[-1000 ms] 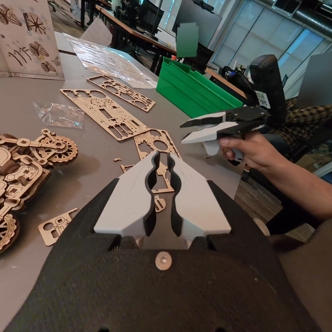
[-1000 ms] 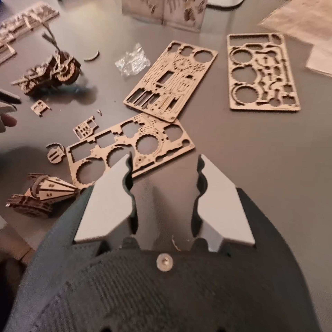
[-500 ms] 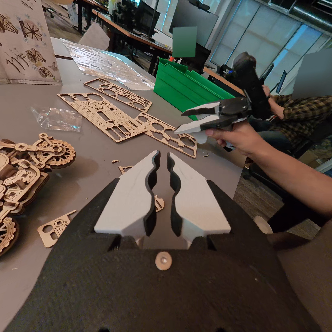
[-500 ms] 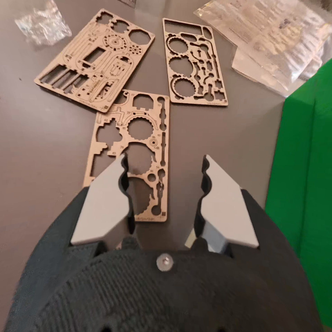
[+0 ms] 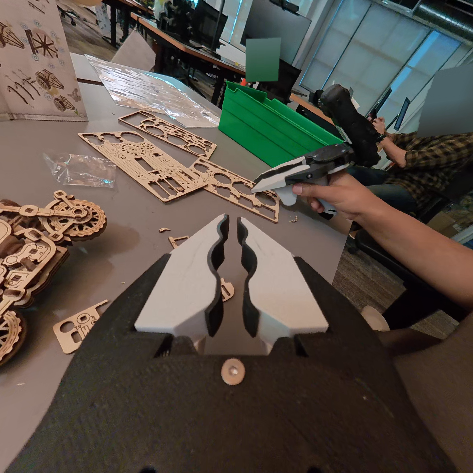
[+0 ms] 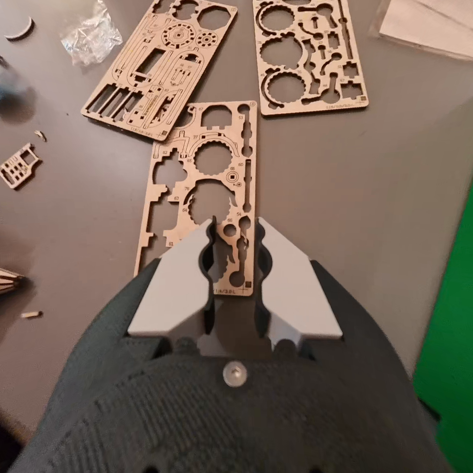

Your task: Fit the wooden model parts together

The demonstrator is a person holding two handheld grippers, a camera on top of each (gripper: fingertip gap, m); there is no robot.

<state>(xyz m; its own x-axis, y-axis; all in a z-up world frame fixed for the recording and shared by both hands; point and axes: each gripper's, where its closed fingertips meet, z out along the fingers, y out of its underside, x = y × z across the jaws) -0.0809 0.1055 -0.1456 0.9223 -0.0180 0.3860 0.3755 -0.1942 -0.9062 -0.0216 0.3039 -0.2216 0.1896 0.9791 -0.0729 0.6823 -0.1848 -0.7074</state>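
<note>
A partly built wooden motorcycle model (image 5: 30,243) lies at the left. My left gripper (image 5: 232,217) hovers over the table, nearly shut with a narrow gap and holding nothing. A small round wooden piece (image 5: 226,291) lies below its fingers. My right gripper (image 6: 235,218) is open with a medium gap, low over the near end of a punched-out wooden sheet (image 6: 239,179). The sheet lies flat on the table and is not gripped. The right gripper (image 5: 256,188) also shows in the left wrist view, over that sheet (image 5: 273,207).
Two more wooden sheets (image 6: 158,71) (image 6: 312,58) lie beyond. A small wooden panel (image 5: 76,327), a clear plastic bag (image 5: 79,169), a propped instruction sheet (image 5: 38,64) and a green bin (image 5: 268,133) are on the grey table (image 5: 140,230). A person sits behind at the right. About 25 cm separates my left fingertips from my right.
The right gripper has swung down over the near end of the wooden sheet and its fingers have narrowed. The sheet lies farther right than a second ago. The left gripper has barely moved.
</note>
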